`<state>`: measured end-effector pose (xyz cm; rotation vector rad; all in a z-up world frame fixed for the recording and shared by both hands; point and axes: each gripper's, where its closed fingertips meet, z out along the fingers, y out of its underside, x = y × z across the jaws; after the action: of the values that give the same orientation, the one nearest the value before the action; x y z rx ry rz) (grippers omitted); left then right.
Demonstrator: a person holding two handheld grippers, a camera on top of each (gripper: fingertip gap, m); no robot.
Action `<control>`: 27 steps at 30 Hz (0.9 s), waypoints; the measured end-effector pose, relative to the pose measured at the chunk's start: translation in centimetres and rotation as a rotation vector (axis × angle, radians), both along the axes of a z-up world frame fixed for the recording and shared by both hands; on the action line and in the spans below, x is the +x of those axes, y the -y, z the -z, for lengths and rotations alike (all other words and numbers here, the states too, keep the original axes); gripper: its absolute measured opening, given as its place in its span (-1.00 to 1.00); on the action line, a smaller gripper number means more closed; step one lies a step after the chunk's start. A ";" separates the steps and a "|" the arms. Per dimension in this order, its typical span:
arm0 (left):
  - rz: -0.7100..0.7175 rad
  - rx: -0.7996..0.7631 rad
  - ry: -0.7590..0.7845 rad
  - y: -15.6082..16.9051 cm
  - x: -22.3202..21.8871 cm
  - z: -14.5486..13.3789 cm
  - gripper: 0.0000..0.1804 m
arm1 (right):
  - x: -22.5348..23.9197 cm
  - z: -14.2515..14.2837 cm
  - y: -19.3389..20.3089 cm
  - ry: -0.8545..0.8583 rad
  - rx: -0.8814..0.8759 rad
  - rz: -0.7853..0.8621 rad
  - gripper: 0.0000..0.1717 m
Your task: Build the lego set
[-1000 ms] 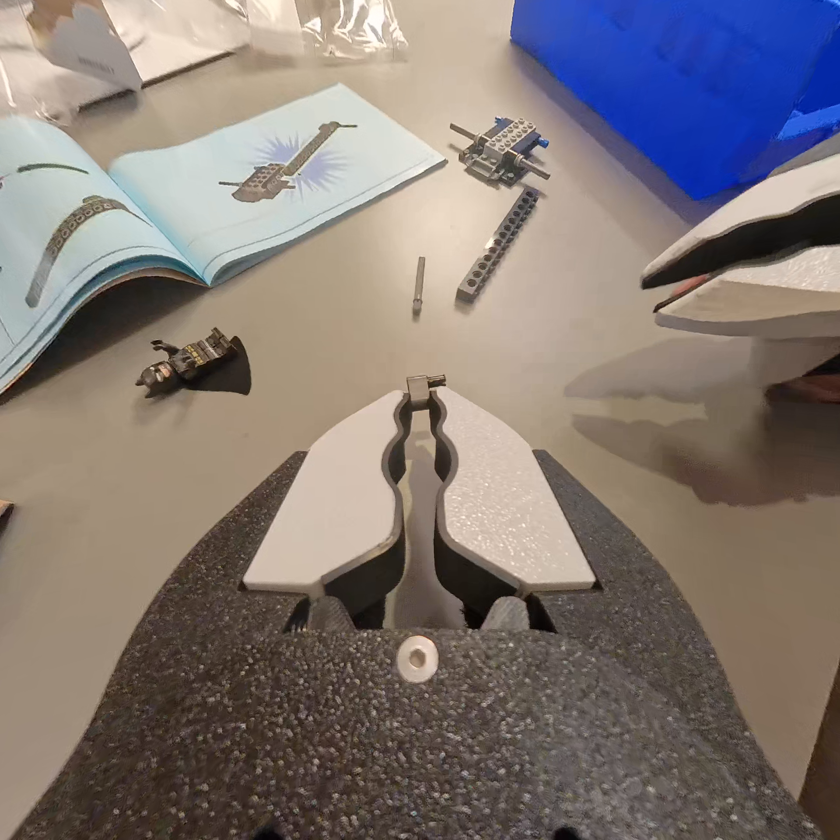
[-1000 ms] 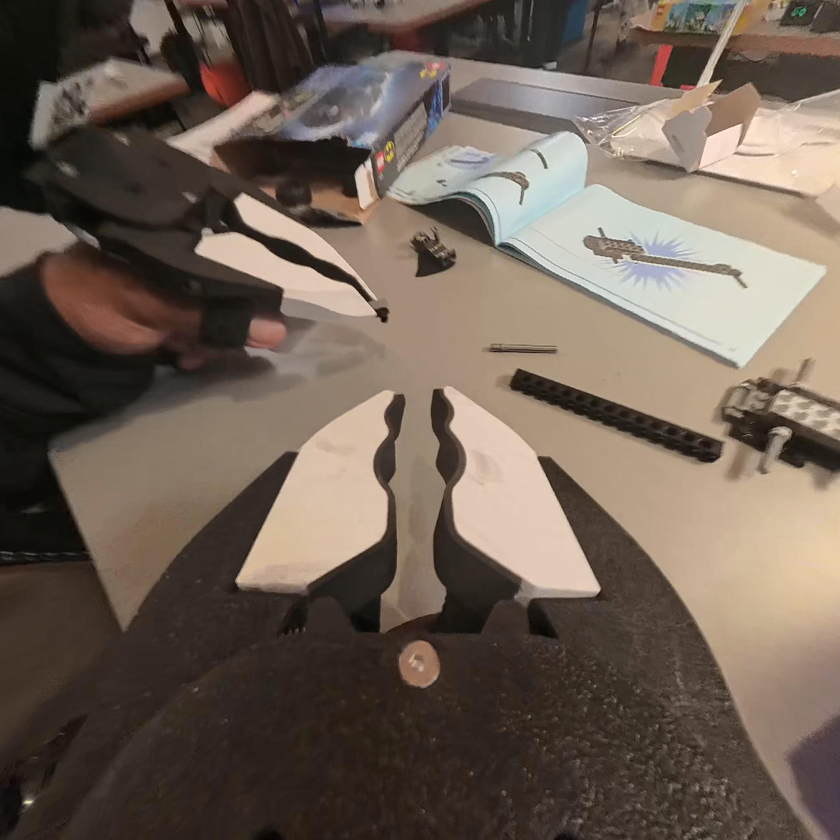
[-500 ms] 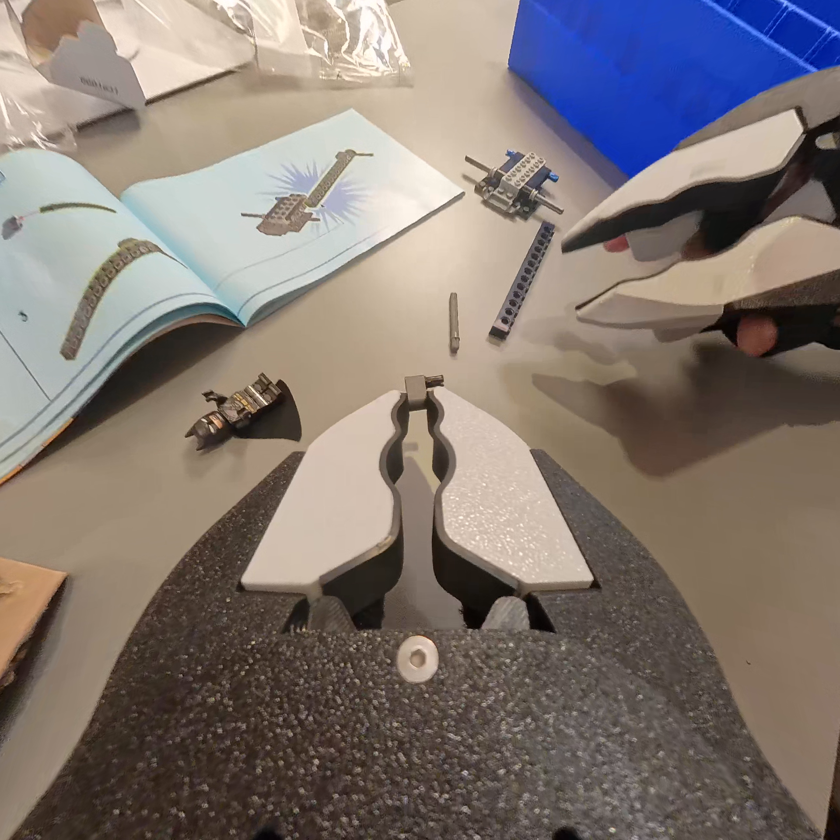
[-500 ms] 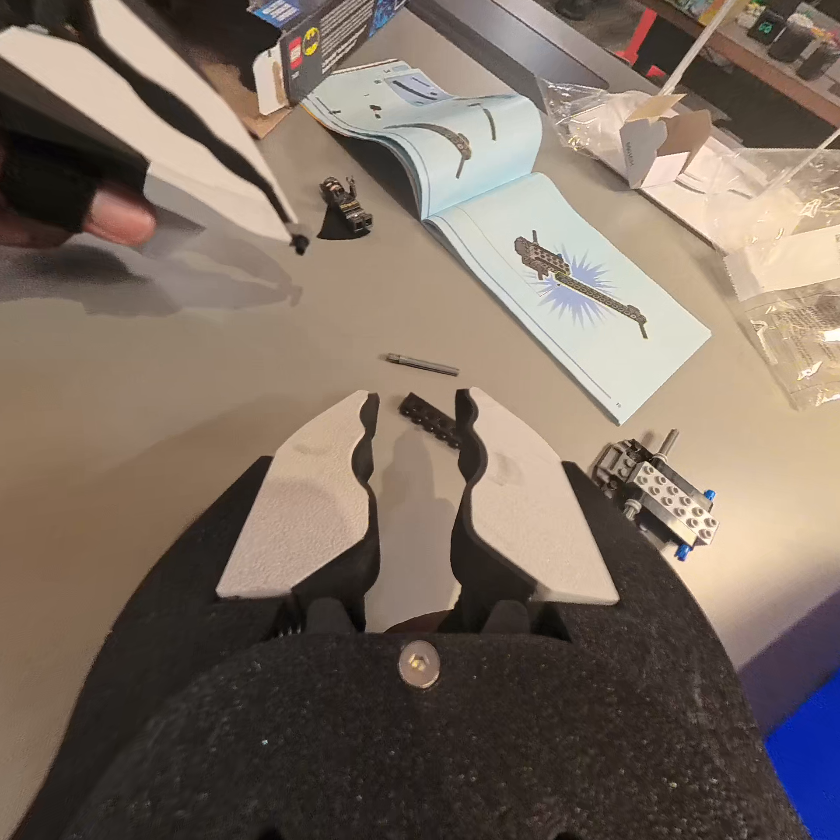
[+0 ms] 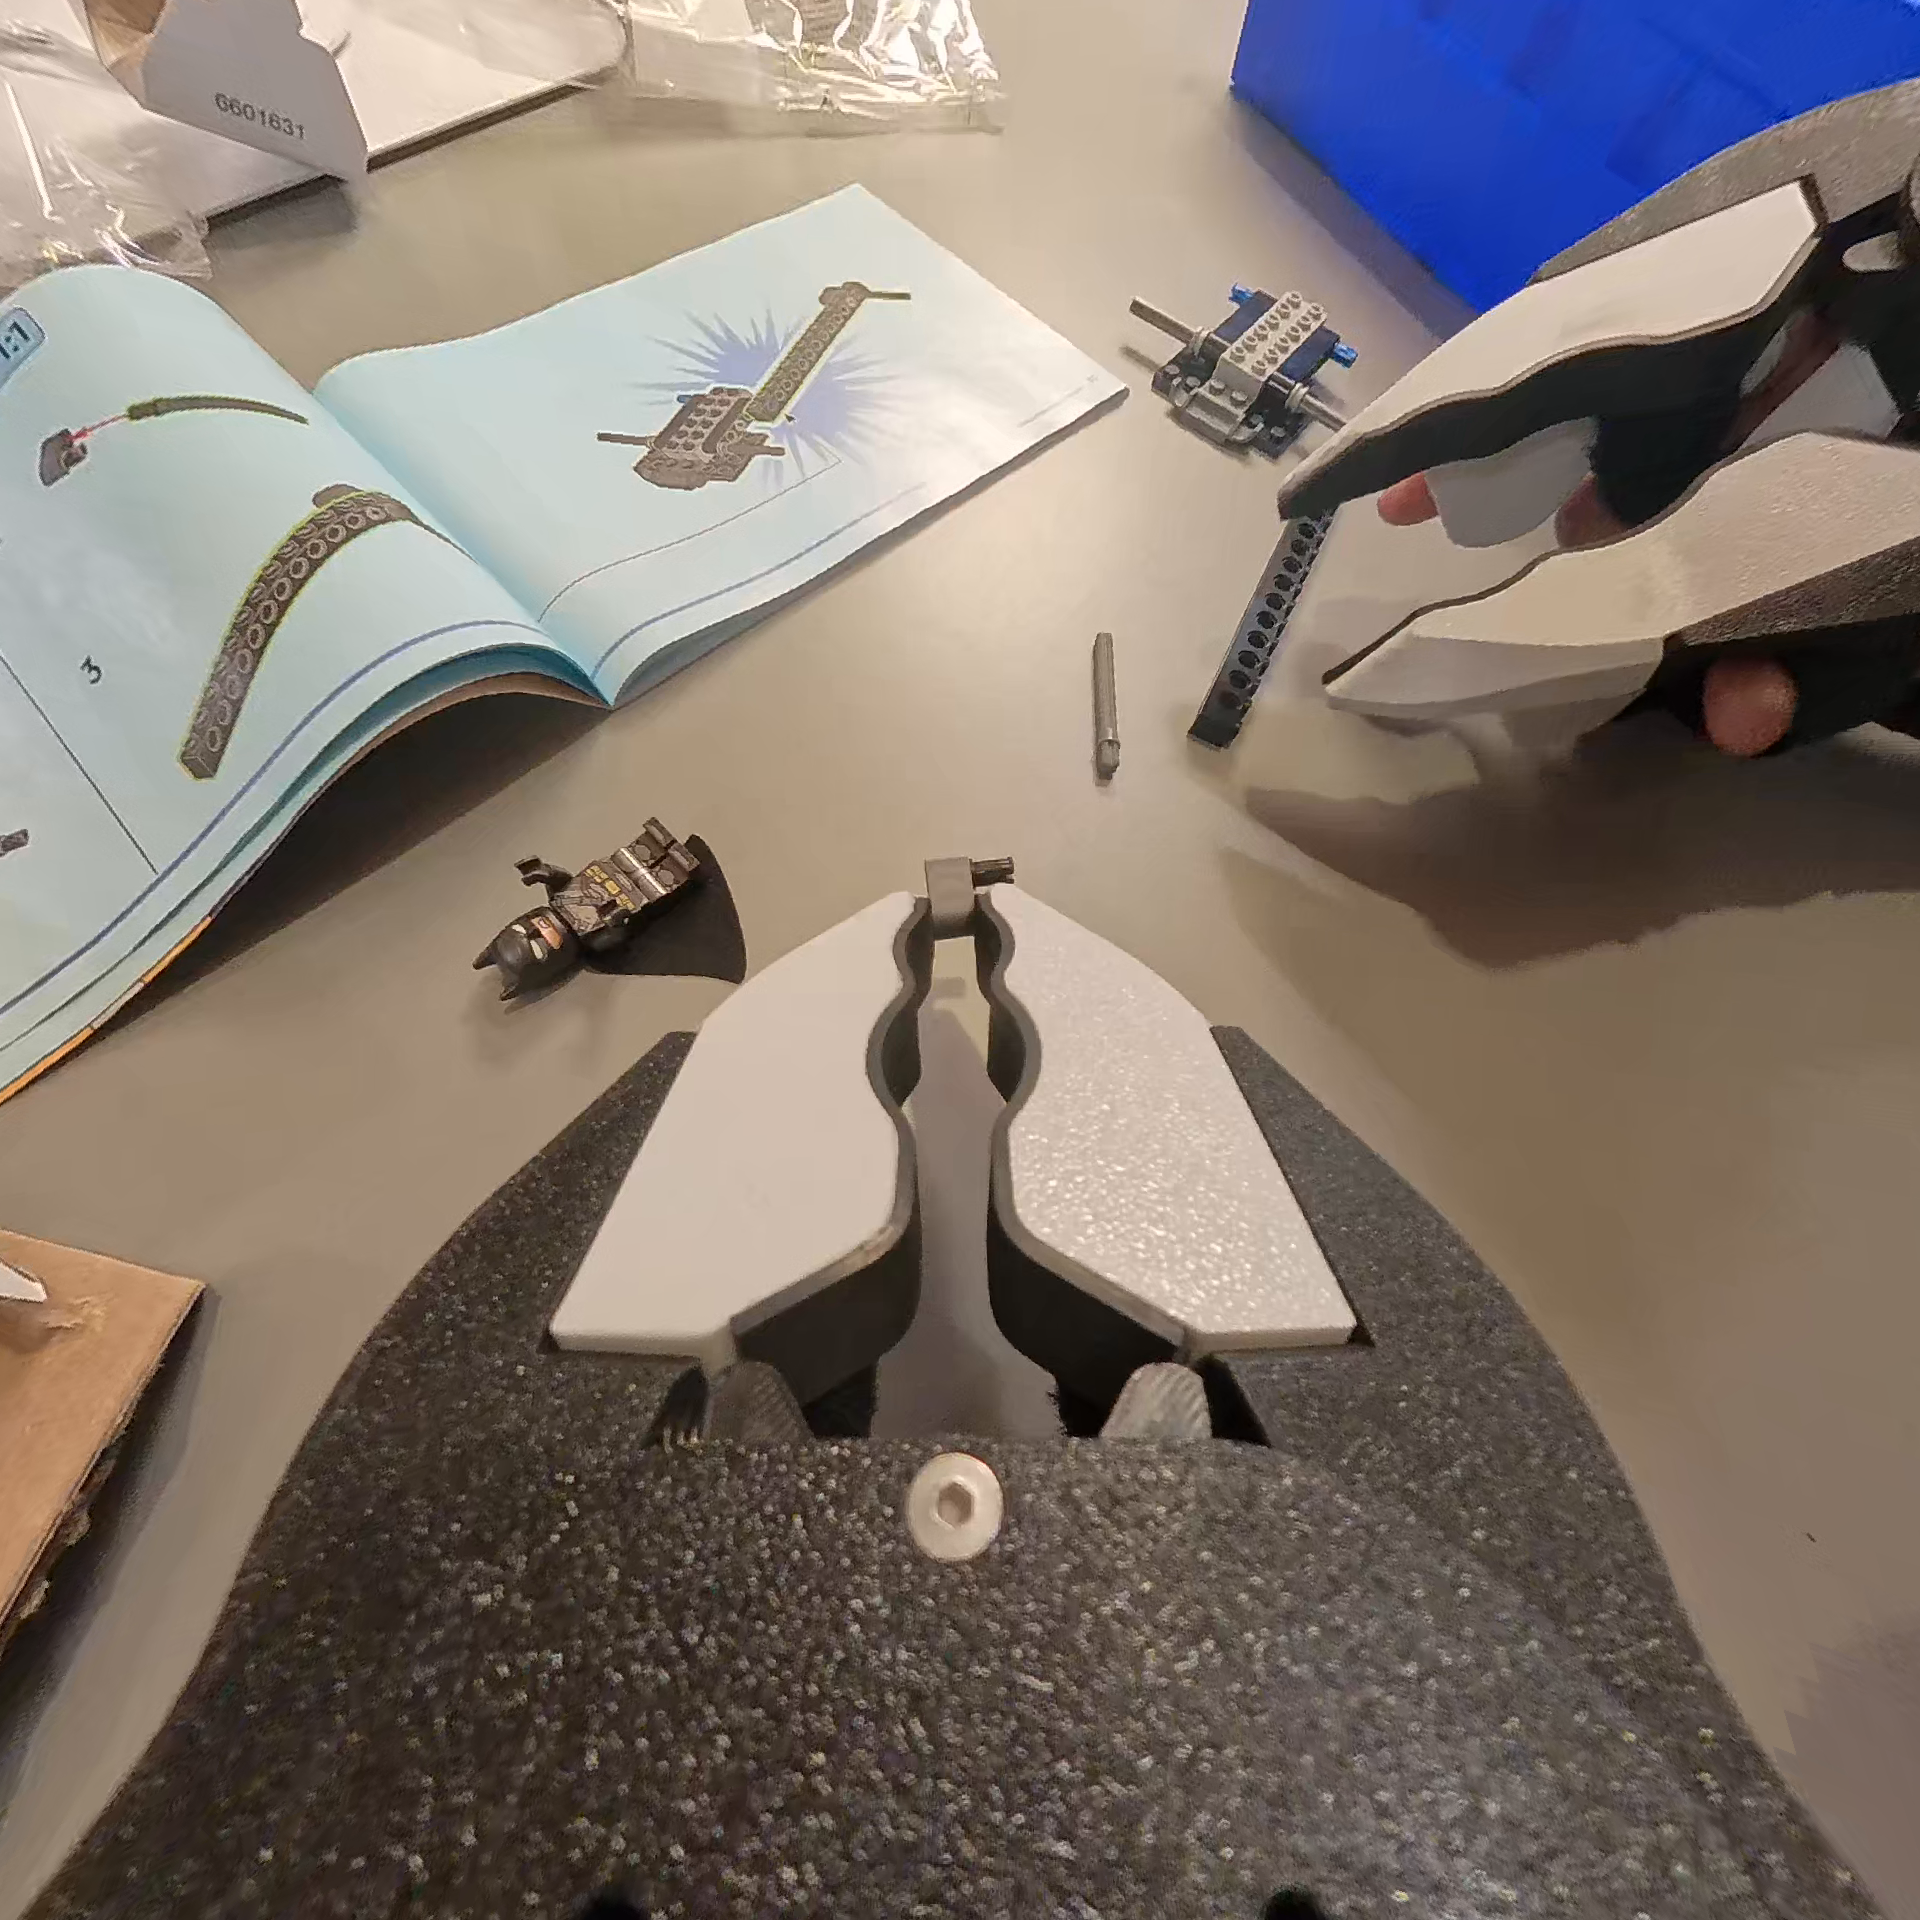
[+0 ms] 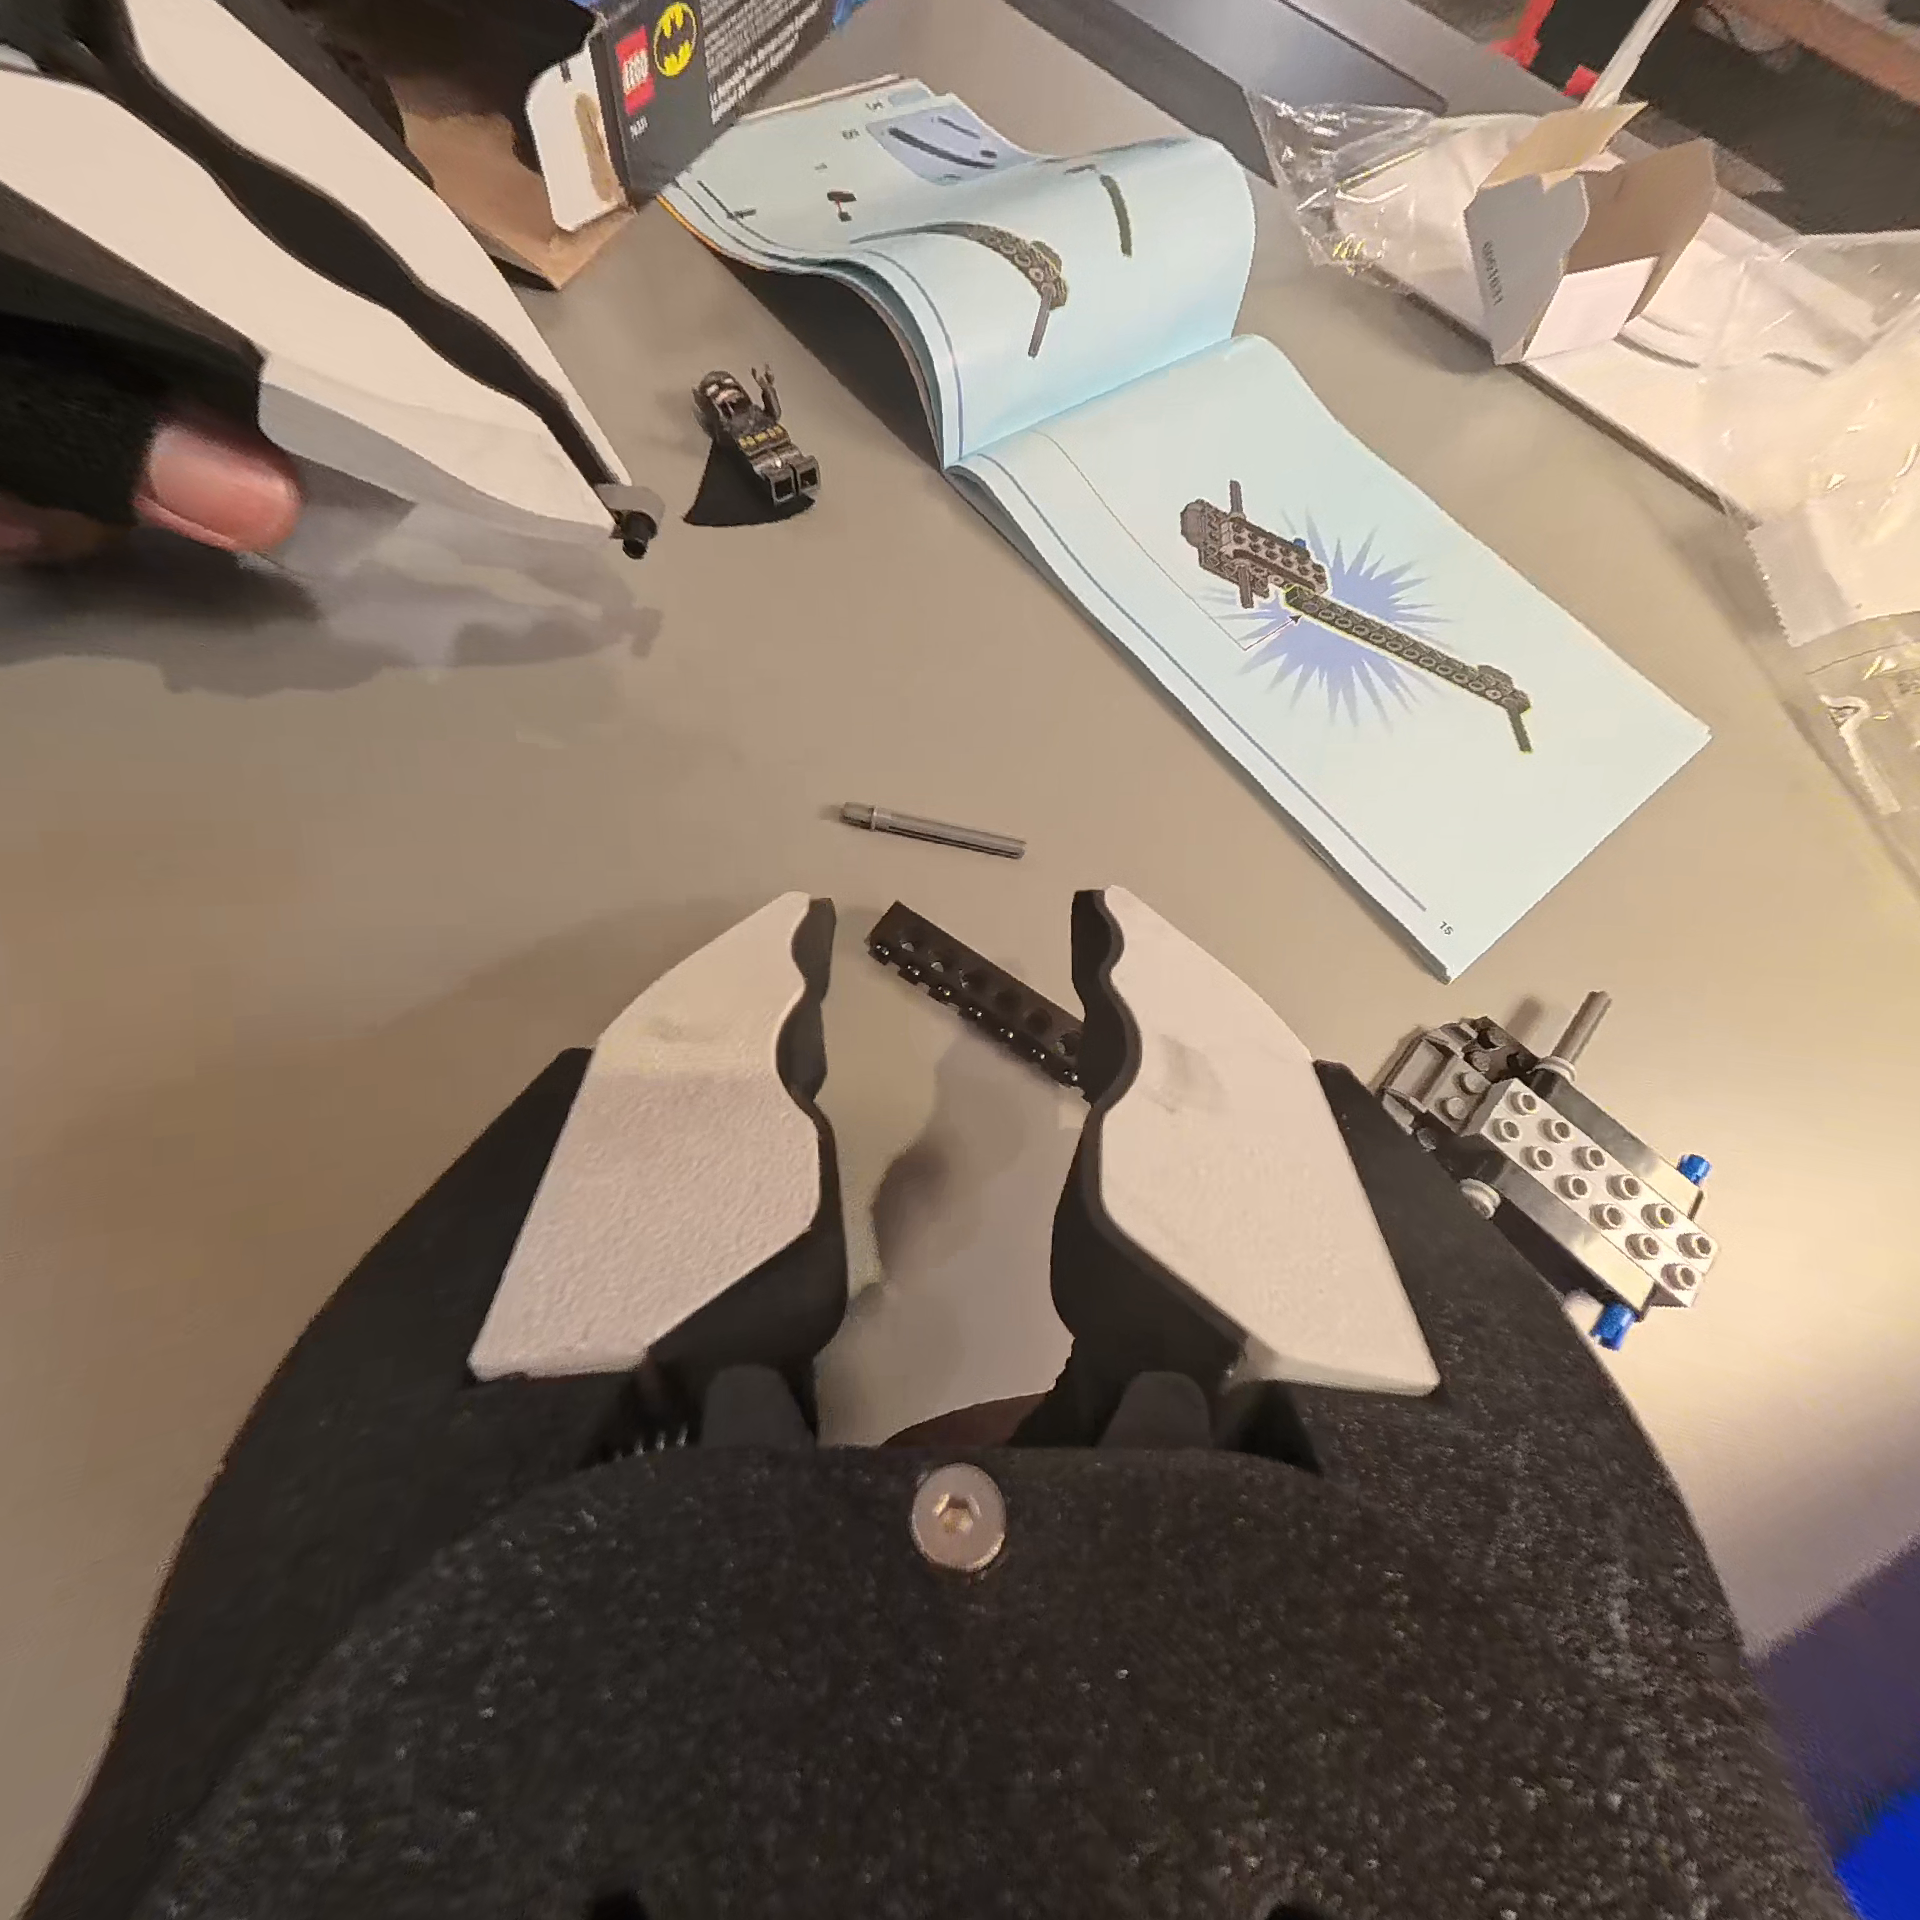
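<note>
1. In the left wrist view we see the left gripper [image 5: 954, 906] at centre frame, its fingertips pinched onto a small grey connector with a dark pin [image 5: 961, 883] that sticks out beyond the tips

2. In the right wrist view the right gripper [image 6: 951, 920] stands with its jaws wide apart over the grey table [image 6: 416, 831]; a black holed beam [image 6: 971, 992] lies slanted between the fingers, and we see clear space between its free end and the left finger, so nothing is gripped

3. A grey axle [image 6: 932, 829] lies loose just above the beam; a partly built grey and black brick assembly [image 6: 1558, 1153] sits at lower right, separate from the beam

4. The open instruction booklet [image 6: 1299, 623] at upper right pictures a beam joined to such an assembly; we judge that joining as not yet made, with connector, beam and axle all apart

5. A dark minifigure with a cape [image 5: 592, 904] lies left of centre in the left wrist view

6. The beam's far end is hidden under the right finger, so contact there cannot be settled; the blue bin [image 5: 1507, 125], the plastic bags [image 6: 1766, 343] and the printed box [image 6: 665, 94] are cut off by the frame edges
</note>
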<state>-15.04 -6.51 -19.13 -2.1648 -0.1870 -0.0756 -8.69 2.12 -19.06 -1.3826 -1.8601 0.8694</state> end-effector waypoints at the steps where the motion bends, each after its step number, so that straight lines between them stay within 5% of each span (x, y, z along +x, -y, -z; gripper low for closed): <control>1: -0.002 -0.005 -0.004 0.0 -0.1 0.1 -0.92 | 0.0 0.0 0.0 -0.003 -0.014 -0.003 -0.47; 27: -0.012 -0.064 -0.025 -0.8 -1.9 1.3 -0.92 | -0.7 0.1 -0.8 0.007 -0.130 0.020 -0.49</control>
<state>-16.95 -5.69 -20.40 -2.2274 -0.1909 -0.0364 -9.40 2.93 -19.12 -1.4816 -1.8190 0.9924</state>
